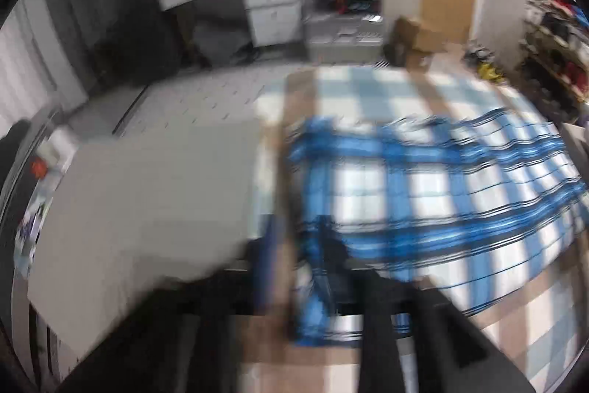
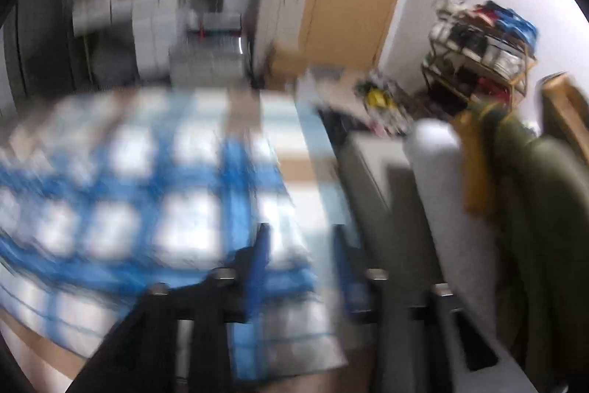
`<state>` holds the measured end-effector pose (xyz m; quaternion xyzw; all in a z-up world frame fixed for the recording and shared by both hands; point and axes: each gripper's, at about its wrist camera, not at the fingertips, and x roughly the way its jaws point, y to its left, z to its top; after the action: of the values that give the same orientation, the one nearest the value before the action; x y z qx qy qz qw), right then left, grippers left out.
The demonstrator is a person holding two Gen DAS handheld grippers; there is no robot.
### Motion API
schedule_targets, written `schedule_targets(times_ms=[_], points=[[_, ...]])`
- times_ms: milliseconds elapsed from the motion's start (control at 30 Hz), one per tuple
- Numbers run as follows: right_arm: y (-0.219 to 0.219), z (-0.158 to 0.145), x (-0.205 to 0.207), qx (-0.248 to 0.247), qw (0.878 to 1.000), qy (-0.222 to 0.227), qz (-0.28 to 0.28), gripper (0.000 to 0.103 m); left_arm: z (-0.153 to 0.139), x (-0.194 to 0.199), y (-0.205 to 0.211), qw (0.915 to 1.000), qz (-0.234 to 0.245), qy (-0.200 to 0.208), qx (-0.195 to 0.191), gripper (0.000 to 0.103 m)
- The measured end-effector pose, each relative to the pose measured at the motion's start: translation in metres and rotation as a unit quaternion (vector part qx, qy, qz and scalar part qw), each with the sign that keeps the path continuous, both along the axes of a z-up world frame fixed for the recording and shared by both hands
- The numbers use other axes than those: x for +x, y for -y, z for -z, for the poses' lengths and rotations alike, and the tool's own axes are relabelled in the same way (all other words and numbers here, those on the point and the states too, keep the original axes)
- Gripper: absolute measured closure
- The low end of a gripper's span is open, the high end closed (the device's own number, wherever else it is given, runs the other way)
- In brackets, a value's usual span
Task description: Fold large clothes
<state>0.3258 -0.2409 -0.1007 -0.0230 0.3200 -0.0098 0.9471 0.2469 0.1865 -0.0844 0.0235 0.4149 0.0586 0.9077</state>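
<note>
Blue plaid garment (image 1: pixel 423 194) lies spread on the checked-cloth counter (image 1: pixel 368 91). Left gripper (image 1: pixel 298 245) & right gripper (image 2: pixel 302 256): jaws spread, pinching nothing. Risk: heavy blur, fast hands could snag or drag the cloth, spoiling the fold.

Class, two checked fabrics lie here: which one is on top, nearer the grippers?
The bold blue-and-white plaid garment is on top; the paler blue, white and tan checked cloth lies spread beneath it.
</note>
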Motion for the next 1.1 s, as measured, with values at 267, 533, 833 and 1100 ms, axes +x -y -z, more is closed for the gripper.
schedule_targets(times_ms=[267, 533, 833, 1100], points=[[-0.096, 0.064, 0.050, -0.001, 0.982, -0.135, -0.130, 0.035, 0.067, 0.089, 0.081, 0.9877, 0.112, -0.108, -0.012, 0.021], [-0.088, 0.088, 0.078, -0.025, 0.976, -0.176, -0.126, 0.030, 0.101, 0.121, 0.052, 0.9851, 0.083, -0.146, -0.037, 0.017], [-0.020, 0.041, -0.028, 0.124, 0.981, -0.091, -0.117, 0.030, 0.045, 0.008, 0.040, 0.9926, 0.034, -0.041, -0.109, 0.019], [0.081, 0.074, -0.079, 0.300, 0.947, -0.110, 0.028, 0.018, 0.085, -0.050, -0.021, 0.9511, -0.097, -0.065, -0.286, 0.019]])
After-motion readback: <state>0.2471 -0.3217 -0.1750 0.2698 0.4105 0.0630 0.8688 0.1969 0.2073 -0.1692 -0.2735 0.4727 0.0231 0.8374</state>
